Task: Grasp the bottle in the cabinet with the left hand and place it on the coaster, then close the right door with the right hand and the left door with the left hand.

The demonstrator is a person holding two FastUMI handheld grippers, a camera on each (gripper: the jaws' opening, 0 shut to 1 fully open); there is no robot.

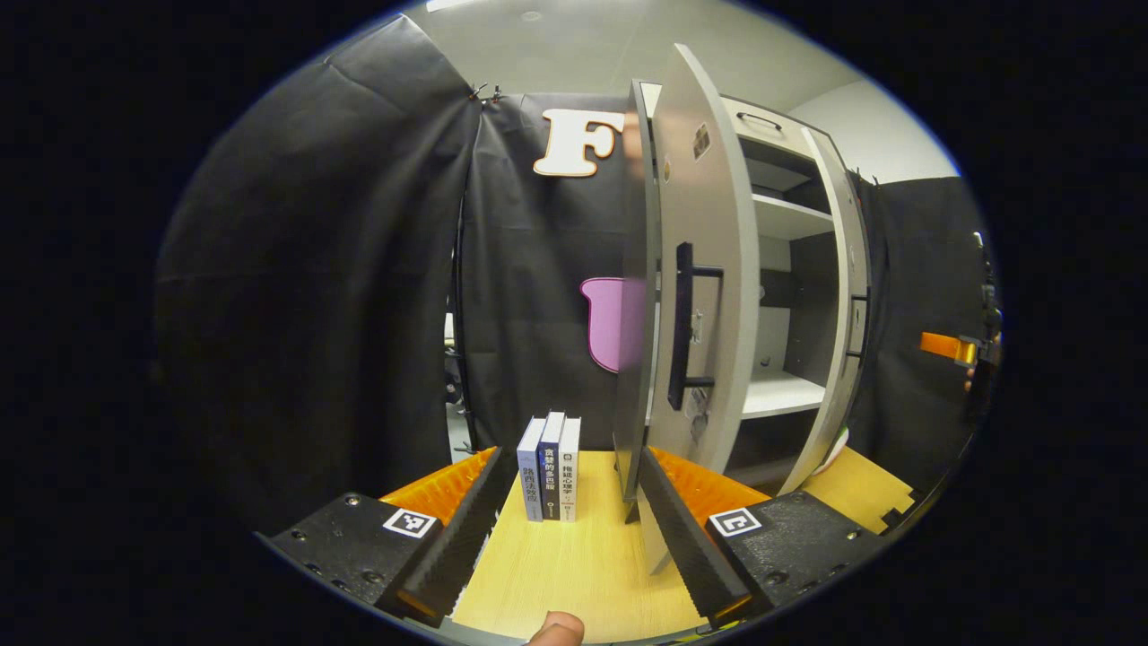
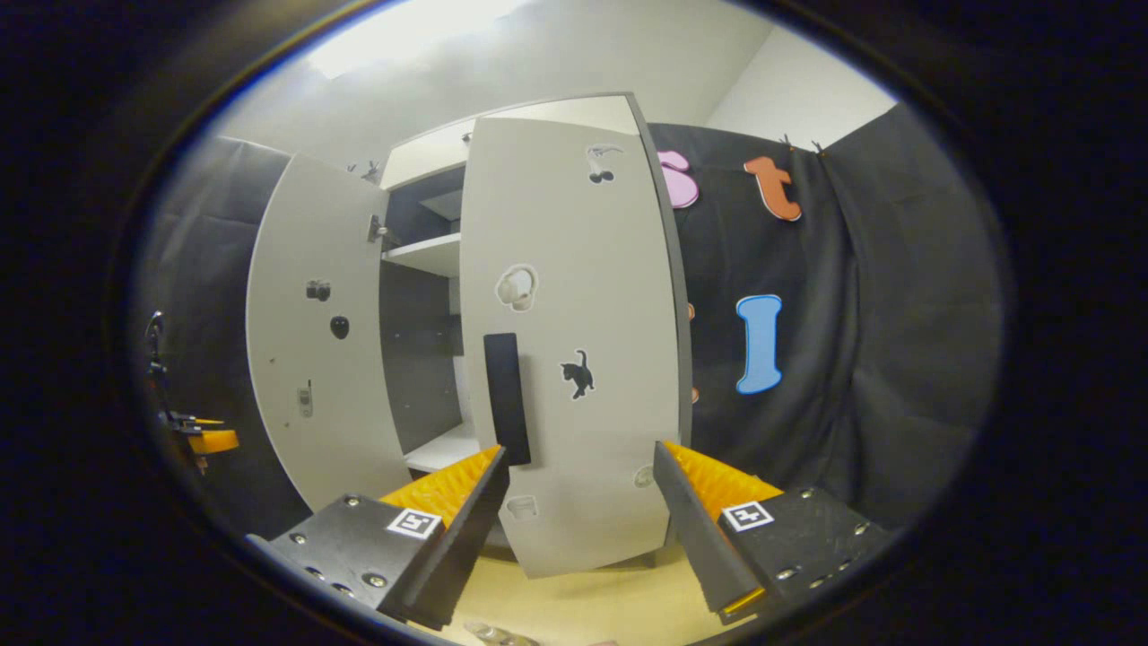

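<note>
The left gripper (image 1: 560,525) is held low over the wooden bench (image 1: 574,565) with its fingers spread wide and nothing between them. Just ahead of it three books (image 1: 549,468) stand upright side by side on the bench, spines facing the gripper. To their right the cabinet's left door (image 1: 695,296) stands ajar, edge-on to this gripper, with its long dark handle (image 1: 686,327) showing; the door's lower edge sits just beside the gripper's right-hand finger (image 1: 686,529). Past the door the cabinet (image 1: 789,269) is open, and its pale shelves (image 1: 778,393) show no bottle on the parts that can be seen. A fingertip (image 1: 554,628) of the person pokes in at the bottom of the left gripper view.

The right gripper (image 2: 581,520) is also released, fingers apart, close up to the outer face of the right door (image 2: 574,341). That door is nearly shut but not flush, and a gap beside it shows the dark inside with one shelf (image 2: 430,254). Its dark handle (image 2: 507,397) ends just above the gripper's left-hand finger (image 2: 457,529); I cannot tell whether they touch. Small stickers (image 2: 578,372) dot the door. Beyond the gap the left door swings well out. At the bottom of the right gripper view something clear and glassy (image 2: 489,633) rests on the bench, too cut off to say whether it is the bottle.
</note>
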